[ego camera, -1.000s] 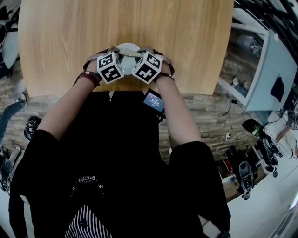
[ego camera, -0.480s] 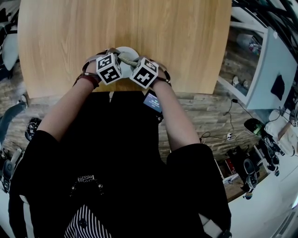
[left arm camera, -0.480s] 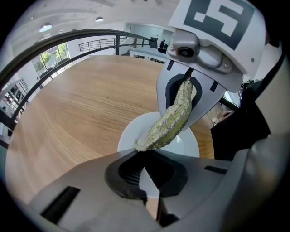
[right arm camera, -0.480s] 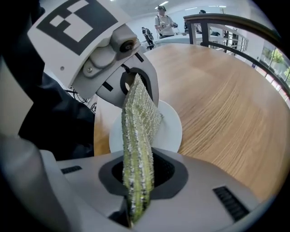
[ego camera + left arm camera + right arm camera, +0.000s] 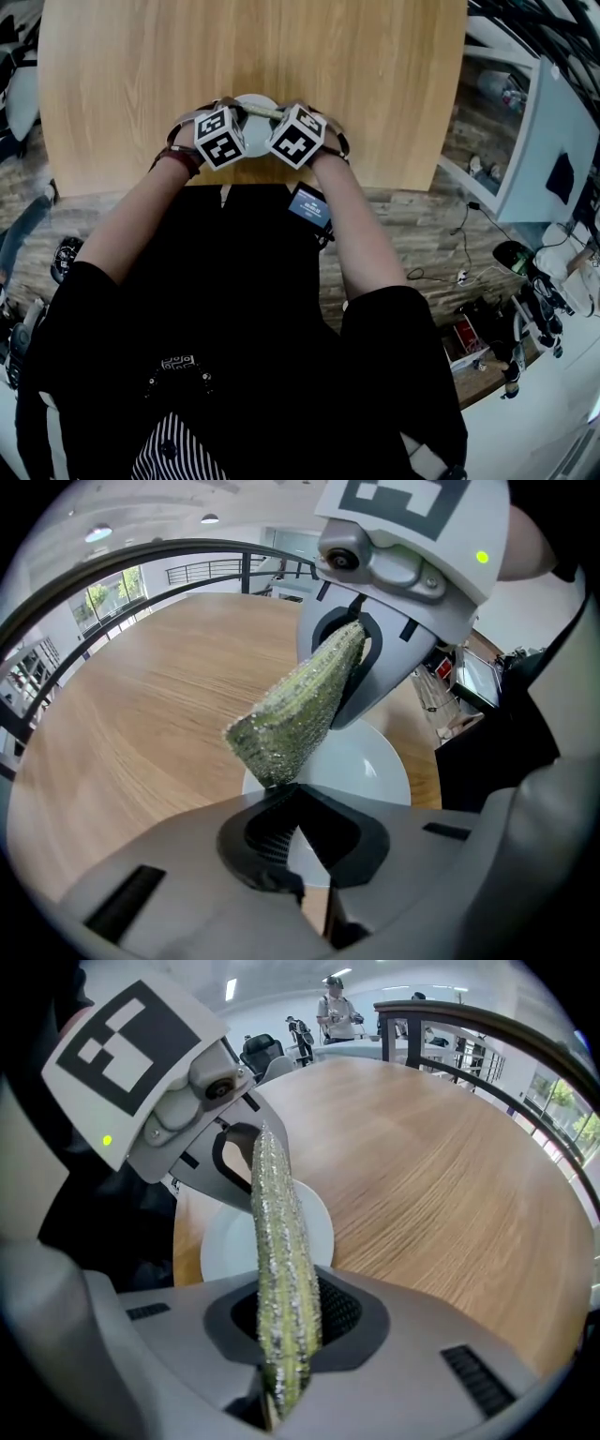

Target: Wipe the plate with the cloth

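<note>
A white plate point(image 5: 255, 99) sits on the wooden table point(image 5: 281, 47) near its front edge. My left gripper point(image 5: 231, 111) is shut on the plate's near rim; in the left gripper view the plate point(image 5: 366, 766) shows just past its jaws point(image 5: 300, 832). My right gripper point(image 5: 281, 112) is shut on a green sparkly cloth point(image 5: 281, 1269), which runs from its jaws point(image 5: 281, 1377) over the plate point(image 5: 225, 1241) toward the left gripper point(image 5: 239, 1162). From the left gripper view the cloth point(image 5: 300, 705) hangs out of the right gripper point(image 5: 361, 658), its free corner low over the plate.
The table stretches bare beyond the plate. A small screen device point(image 5: 309, 206) hangs at the person's waist. White furniture point(image 5: 534, 141) and loose gear lie on the floor at right. A railing point(image 5: 487, 1026) and people point(image 5: 333, 997) stand far behind.
The right gripper swung left and nearer with the cloth over the plate half a second ago, then came back right. The left gripper has stayed on the plate.
</note>
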